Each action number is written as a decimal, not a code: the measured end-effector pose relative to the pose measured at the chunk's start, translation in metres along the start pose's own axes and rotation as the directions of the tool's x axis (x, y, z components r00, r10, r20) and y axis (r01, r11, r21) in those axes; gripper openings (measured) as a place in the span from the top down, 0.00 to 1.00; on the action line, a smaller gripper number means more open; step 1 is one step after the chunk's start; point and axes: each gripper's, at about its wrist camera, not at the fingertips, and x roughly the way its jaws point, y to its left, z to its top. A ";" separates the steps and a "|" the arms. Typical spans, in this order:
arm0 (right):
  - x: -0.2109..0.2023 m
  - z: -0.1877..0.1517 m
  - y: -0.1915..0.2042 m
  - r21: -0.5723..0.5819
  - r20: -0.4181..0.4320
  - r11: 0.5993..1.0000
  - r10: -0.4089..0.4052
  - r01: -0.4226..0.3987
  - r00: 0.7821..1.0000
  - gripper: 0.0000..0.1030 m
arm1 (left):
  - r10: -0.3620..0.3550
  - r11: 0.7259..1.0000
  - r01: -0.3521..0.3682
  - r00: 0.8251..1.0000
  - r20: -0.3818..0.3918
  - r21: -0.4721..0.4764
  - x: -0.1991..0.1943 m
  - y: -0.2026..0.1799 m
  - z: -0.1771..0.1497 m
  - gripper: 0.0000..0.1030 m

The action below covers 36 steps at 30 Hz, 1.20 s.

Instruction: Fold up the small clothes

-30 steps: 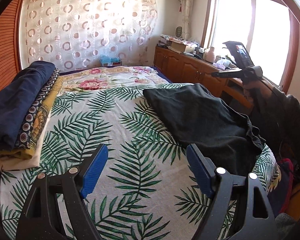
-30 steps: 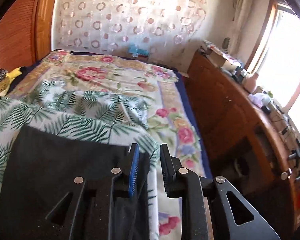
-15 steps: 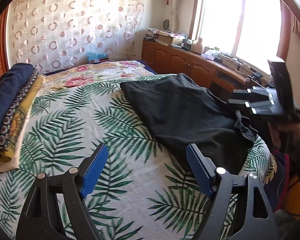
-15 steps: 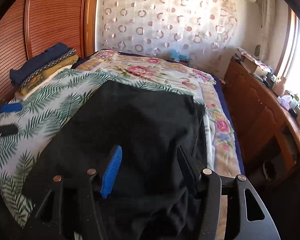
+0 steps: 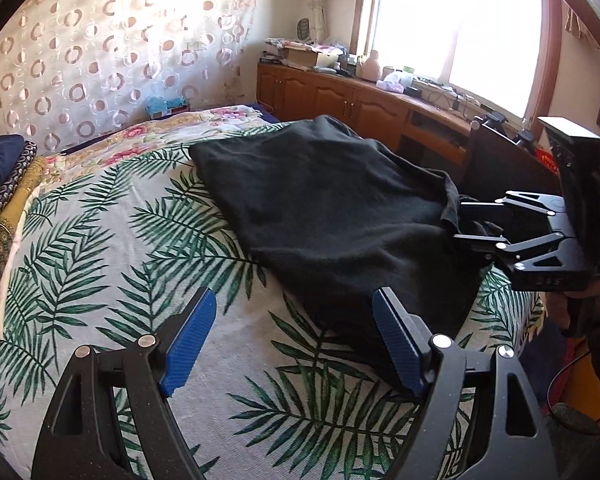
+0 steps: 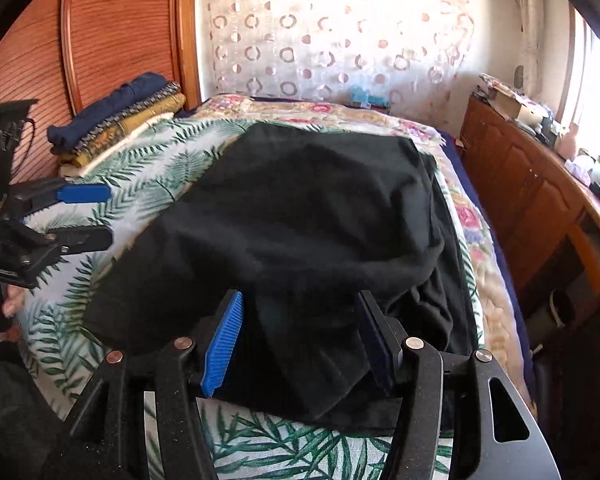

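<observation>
Beside the stacked clothes [image 6: 116, 120], the right hand-held gripper [image 6: 300, 340] has released the black garment [image 6: 300, 216], now half-folded; the left hand-held gripper [image 5: 288, 340] hangs unclenched, empty.

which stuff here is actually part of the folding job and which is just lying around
Part of the job: black garment, left claw, right claw, stack of folded clothes.

Lying about: clutter on the wooden cabinet, teal box.
</observation>
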 end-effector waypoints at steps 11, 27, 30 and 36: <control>-0.039 -0.022 -0.040 0.080 0.081 0.995 0.058 -0.065 0.995 0.97 | -0.007 1.000 0.007 0.999 -0.044 0.004 0.013 -0.006 -0.005 0.21; -0.063 -0.076 -0.087 0.225 -0.027 0.968 -0.108 0.112 0.994 0.98 | -0.049 0.999 0.051 0.996 -0.077 0.017 0.017 -0.023 -0.014 0.21; -0.063 -0.062 -0.076 0.219 -0.011 0.970 -0.106 0.106 0.994 0.97 | -0.057 0.998 0.058 0.997 -0.059 0.017 0.014 -0.024 -0.013 0.21; -0.053 -0.053 -0.057 0.210 0.031 0.967 -0.154 0.144 0.988 0.55 | -0.084 0.996 0.086 0.995 -0.060 0.020 0.013 -0.025 -0.013 0.46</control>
